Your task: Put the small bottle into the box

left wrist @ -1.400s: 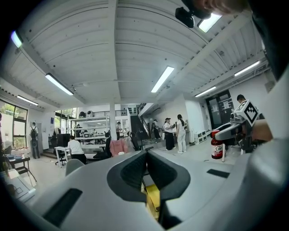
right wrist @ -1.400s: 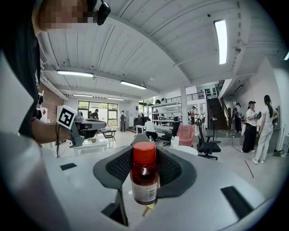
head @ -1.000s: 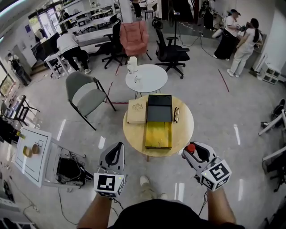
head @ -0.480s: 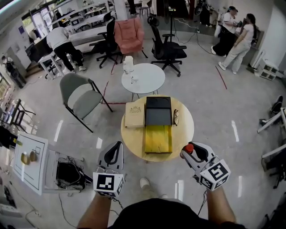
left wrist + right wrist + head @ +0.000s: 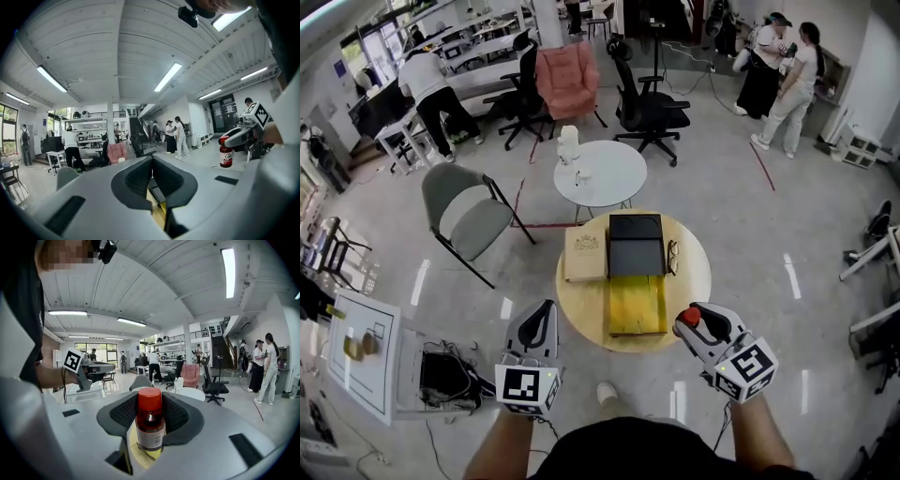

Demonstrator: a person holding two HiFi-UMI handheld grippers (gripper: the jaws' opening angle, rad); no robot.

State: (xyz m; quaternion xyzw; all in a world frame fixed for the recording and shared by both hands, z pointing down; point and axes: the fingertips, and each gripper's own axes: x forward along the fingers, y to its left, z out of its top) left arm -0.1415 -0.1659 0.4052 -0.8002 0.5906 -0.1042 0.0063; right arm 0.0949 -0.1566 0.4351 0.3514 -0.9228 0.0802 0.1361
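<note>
Two claws are hovering off the round table's (image 5: pixel 692 270) near edge, short of the box (image 5: pixel 636 251): my right claw (image 5: pixel 692 317) is clamping the small bottle (image 5: pixel 150 427) upright, my left claw (image 5: pixel 542 323) is sitting closed, empty.

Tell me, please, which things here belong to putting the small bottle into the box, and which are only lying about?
Belong to the job:
- small bottle, held in the right gripper
- open box on the round table

Only lying about:
- tan box beside the open box
- glasses
- white table
- grey chair
</note>
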